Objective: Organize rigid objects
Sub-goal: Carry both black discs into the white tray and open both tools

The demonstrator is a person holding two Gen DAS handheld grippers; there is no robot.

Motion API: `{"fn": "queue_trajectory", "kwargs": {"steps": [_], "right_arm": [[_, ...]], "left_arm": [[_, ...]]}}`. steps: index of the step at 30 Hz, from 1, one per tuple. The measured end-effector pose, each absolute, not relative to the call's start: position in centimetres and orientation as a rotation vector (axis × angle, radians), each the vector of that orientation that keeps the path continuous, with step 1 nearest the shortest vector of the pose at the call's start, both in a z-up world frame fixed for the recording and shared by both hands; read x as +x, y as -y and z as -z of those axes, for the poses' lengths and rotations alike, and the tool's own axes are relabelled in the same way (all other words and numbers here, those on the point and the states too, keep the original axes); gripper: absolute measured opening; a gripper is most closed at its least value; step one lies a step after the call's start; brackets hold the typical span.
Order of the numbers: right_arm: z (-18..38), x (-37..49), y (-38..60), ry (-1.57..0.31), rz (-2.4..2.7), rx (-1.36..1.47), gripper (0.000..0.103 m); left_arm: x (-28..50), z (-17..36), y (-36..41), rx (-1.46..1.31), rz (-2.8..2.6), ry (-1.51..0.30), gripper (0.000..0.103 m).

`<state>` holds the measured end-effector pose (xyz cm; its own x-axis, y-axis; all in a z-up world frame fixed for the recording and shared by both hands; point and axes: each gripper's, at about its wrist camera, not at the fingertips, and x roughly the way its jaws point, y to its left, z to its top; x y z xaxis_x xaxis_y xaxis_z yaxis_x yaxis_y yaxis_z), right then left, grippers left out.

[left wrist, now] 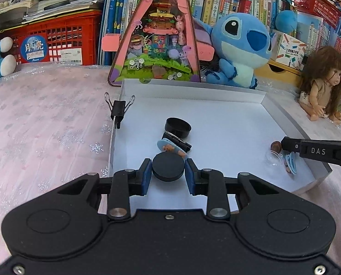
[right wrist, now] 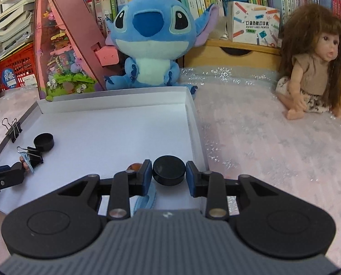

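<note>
From my left wrist camera, the left gripper (left wrist: pixel 168 170) has a black disc (left wrist: pixel 168 167) between its blue pads (left wrist: pixel 146 176); the jaws stand slightly wider than the disc, a thin gap on each side, so I cannot tell whether they grip it. The disc sits over the near part of the white tray (left wrist: pixel 283 110). Just beyond it in the tray lie a blue bear clip (left wrist: pixel 168 147), a black binder clip (left wrist: pixel 177 142) and a black cup (left wrist: pixel 178 127). Another binder clip (left wrist: pixel 119 110) is clamped on the tray's left wall. At the tray's right side the right gripper's finger (left wrist: pixel 317 151) reaches in by a brown bead (left wrist: pixel 276 146), a clear dome (left wrist: pixel 272 158) and a blue clip (left wrist: pixel 291 166). From my right wrist camera, the right gripper (right wrist: pixel 169 170) frames a second black disc (right wrist: pixel 169 170) near the tray's (right wrist: pixel 113 100) right wall; again slim gaps show beside both pads (right wrist: pixel 191 178), so a hold is unclear. The cup (right wrist: pixel 44 141) sits at the tray's left, the left gripper's finger (right wrist: pixel 7 176) below it. Stitch (right wrist: pixel 151 36) sits behind the tray, a doll (right wrist: pixel 312 68) off to its right
</note>
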<state>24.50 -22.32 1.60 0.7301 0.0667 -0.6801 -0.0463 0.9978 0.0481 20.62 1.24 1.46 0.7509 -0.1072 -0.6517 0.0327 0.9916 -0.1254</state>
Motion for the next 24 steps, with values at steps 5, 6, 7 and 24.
{"fn": "queue_trajectory", "kwargs": {"steps": [5,6,7,24], "right_arm": [[-1.4,24.5,22.2,-0.751,-0.058,0.022,0.037],[-1.4,24.5,22.2,-0.751,-0.059,0.024,0.038],[-1.4,24.4,22.2,-0.751,-0.061,0.024,0.043],[-3.5,21.4,22.4,-0.68,-0.094,-0.002,0.058]], "left_arm": [[20.8,-1.4,-1.2,-0.111,0.074,-0.709,0.029],[20.8,-1.4,-1.2,-0.11,0.071,-0.707,0.03],[20.8,-1.4,-1.2,-0.109,0.068,-0.707,0.03],[21.3,-1.1,-0.7,-0.067,0.02,-0.684,0.056]]}}
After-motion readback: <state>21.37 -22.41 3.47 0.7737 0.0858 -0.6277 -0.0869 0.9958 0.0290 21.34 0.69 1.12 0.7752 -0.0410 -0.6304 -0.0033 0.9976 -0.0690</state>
